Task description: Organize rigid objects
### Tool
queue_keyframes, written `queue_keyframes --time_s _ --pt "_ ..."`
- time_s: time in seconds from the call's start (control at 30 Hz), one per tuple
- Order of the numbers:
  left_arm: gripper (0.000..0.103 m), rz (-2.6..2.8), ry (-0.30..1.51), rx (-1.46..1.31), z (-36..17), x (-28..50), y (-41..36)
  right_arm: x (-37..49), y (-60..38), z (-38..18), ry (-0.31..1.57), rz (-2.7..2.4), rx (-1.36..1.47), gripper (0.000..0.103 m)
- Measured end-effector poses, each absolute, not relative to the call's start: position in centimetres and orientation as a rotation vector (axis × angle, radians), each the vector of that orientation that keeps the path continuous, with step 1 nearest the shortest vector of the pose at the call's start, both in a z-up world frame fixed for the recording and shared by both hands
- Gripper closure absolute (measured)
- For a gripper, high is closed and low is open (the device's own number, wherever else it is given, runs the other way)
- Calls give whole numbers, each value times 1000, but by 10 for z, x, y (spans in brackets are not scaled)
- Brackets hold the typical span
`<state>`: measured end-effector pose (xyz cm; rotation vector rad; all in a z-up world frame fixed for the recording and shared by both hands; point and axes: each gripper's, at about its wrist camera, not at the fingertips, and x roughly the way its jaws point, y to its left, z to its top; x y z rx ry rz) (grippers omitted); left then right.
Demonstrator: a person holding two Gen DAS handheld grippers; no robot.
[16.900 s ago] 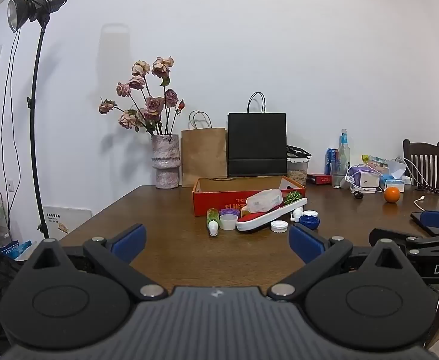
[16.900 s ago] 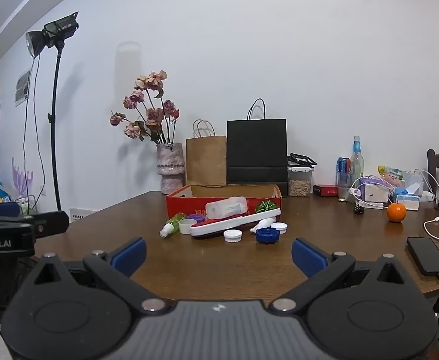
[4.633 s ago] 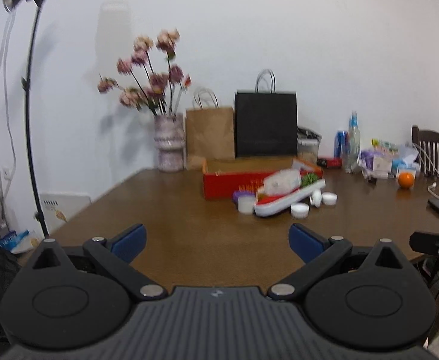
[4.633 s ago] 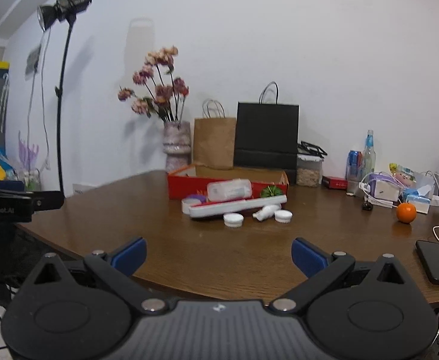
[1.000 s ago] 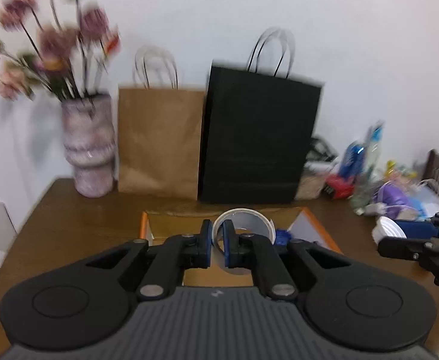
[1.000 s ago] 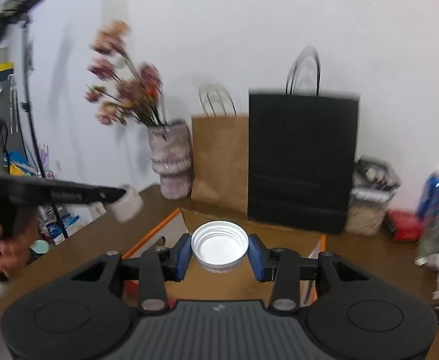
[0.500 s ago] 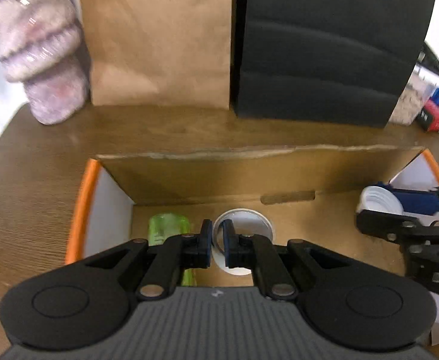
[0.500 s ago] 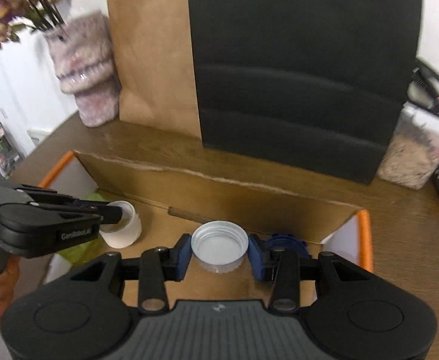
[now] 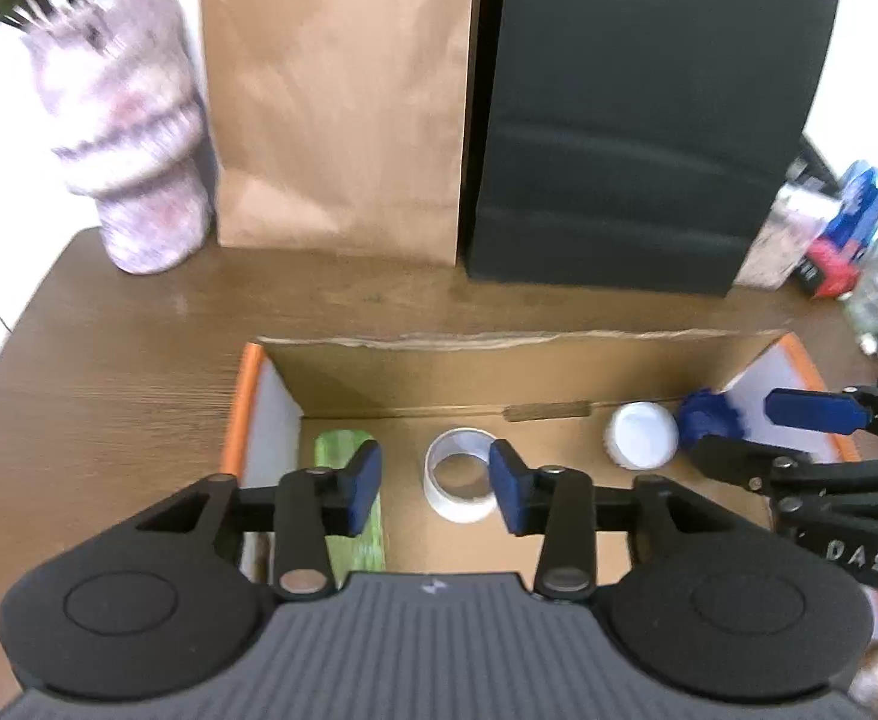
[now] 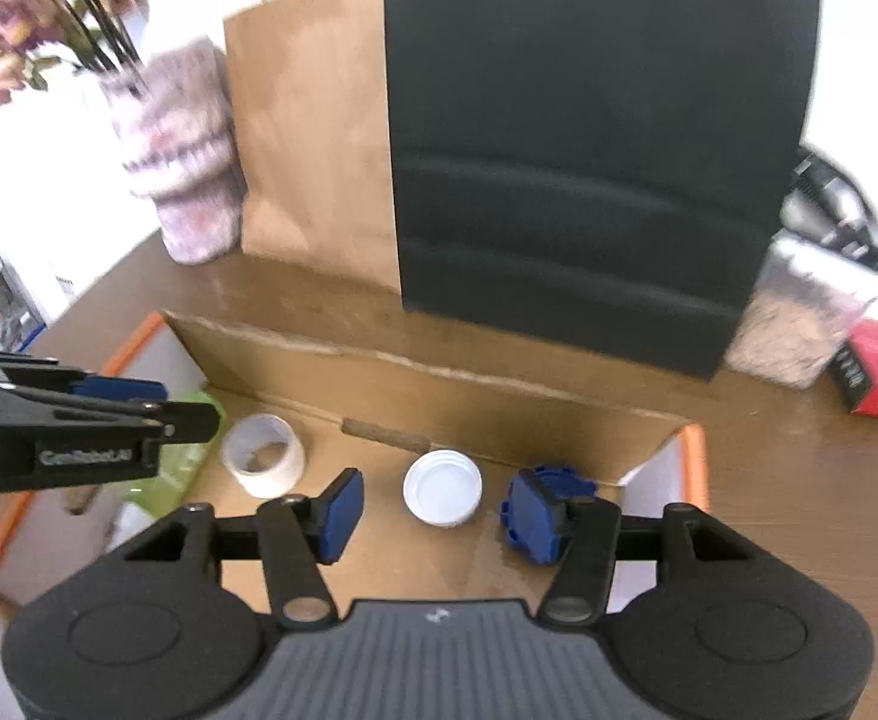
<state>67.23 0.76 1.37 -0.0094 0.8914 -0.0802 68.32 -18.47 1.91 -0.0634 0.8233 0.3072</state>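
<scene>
A small white plastic cup is seen lying on its side on the floor of the orange-rimmed cardboard box. A white round plastic lid rests hollow-side up near the back wall, just beside a blue ridged cap. A green bottle lies at the left wall.

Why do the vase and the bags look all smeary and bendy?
Left wrist view: the vase and brown bag are smeared by motion blur, while the gripper's own body stays sharp. Right wrist view: the flowers and black bag are blurred too. In both, the fisheye lens bows the straight edges and darkens the corners.
</scene>
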Motion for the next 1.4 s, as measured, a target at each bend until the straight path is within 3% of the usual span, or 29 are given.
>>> queue_keyframes --time_s 0.2,0.37,0.53,0.77,0.97,1.4 --pt "47 -17 666 -45 74 572 26 594 -212 74 680 294 -48 33" --pt "43 -9 513 -51 103 486 36 511 -226 101 520 283 -2 25" --pt "38 0 413 -6 113 415 36 449 -222 103 438 275 -25 25" --pt "34 9 307 12 96 319 36 354 -221 85 308 250 -51 24" --pt "29 -14 214 25 64 220 38 251 -220 59 172 240 -84 16" --pt "20 -35 162 5 29 87 38 118 -215 10 169 247 -26 9"
